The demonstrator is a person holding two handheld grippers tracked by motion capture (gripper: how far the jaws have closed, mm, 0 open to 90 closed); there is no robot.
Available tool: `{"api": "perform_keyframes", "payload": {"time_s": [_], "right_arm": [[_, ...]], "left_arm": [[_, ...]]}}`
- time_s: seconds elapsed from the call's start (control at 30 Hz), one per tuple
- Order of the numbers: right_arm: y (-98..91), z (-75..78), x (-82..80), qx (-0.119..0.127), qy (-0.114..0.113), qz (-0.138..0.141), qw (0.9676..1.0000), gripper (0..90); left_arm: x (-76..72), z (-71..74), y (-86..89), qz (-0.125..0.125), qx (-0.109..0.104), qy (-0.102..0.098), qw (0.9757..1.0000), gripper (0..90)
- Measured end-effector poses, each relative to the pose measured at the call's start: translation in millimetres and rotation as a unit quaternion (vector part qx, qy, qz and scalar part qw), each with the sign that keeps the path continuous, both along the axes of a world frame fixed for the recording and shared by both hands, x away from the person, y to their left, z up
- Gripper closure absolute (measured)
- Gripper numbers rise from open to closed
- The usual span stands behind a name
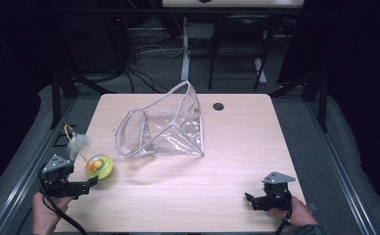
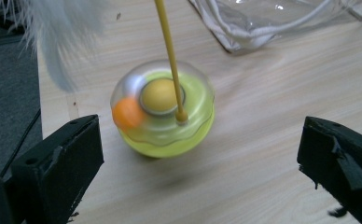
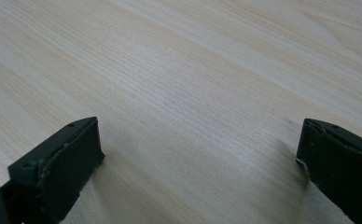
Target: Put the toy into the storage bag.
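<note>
One toy [image 1: 99, 166], one clear pouch [image 1: 161, 128]

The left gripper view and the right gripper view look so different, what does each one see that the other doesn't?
The left gripper view takes in a yellow-green toy with an orange ball inside, a yellow wand rising from it, a white feather, and a corner of the clear plastic bag; the toy sits ahead of the open jaws, untouched. The right gripper view has bare wood ahead of its open jaws. Both share the wooden table and a pair of black jaws spread wide.
</note>
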State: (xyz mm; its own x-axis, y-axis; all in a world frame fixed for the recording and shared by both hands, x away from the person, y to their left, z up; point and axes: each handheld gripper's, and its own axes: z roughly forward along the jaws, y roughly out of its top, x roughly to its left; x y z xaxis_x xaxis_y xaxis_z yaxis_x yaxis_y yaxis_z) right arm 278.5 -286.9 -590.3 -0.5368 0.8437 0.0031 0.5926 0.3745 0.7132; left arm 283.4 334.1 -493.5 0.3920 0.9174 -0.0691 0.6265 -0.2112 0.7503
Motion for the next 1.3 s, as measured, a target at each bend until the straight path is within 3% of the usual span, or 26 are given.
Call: {"api": "perform_keyframes", "payload": {"time_s": [0.2, 0.37, 0.4, 0.5, 0.77, 0.8, 0.9, 1.0, 1.3], "right_arm": [[0.0, 0.0, 0.0, 0.0, 0.0, 0.0, 1.0, 0.0], [0.0, 0.0, 0.0, 0.0, 0.0, 0.0, 1.0, 0.0], [0.0, 0.0, 0.0, 0.0, 0.0, 0.0, 1.0, 0.0], [0.0, 0.0, 0.0, 0.0, 0.0, 0.0, 1.0, 0.0], [0.0, -0.1, 0.0, 0.0, 0.0, 0.0, 1.0, 0.0], [0.0, 0.0, 0.0, 0.0, 0.0, 0.0, 1.0, 0.0], [0.1, 0.0, -0.1, 0.0, -0.001, 0.0, 1.0, 0.0], [0.0, 0.0, 0.0, 0.0, 0.0, 0.0, 1.0, 0.0], [0.0, 0.0, -0.1, 0.0, 0.0, 0.0, 1.0, 0.0]], "left_arm": [[6.8, 4.4, -2.5, 0.002, -0.012, -0.01, 0.9999, 1.0], [11.3, 12.0, -3.1, 0.022, -0.014, -0.026, 0.9993, 17.0], [12.0, 13.7, -3.1, 0.025, -0.017, -0.031, 0.9991, 26.3], [14.5, 16.9, -1.8, 0.029, -0.024, -0.035, 0.9987, 29.9], [20.6, 16.8, -2.1, 0.025, -0.026, -0.035, 0.9987, 50.4], [20.7, 16.9, -2.1, 0.027, -0.026, -0.036, 0.9987, 57.2], [20.6, 17.1, -1.4, 0.026, -0.027, -0.037, 0.9986, 62.3], [19.7, 17.9, -0.5, 0.025, -0.026, -0.035, 0.9987, 74.2], [16.2, 18.7, 5.4, 0.033, -0.019, -0.032, 0.9988, 86.3]]}}
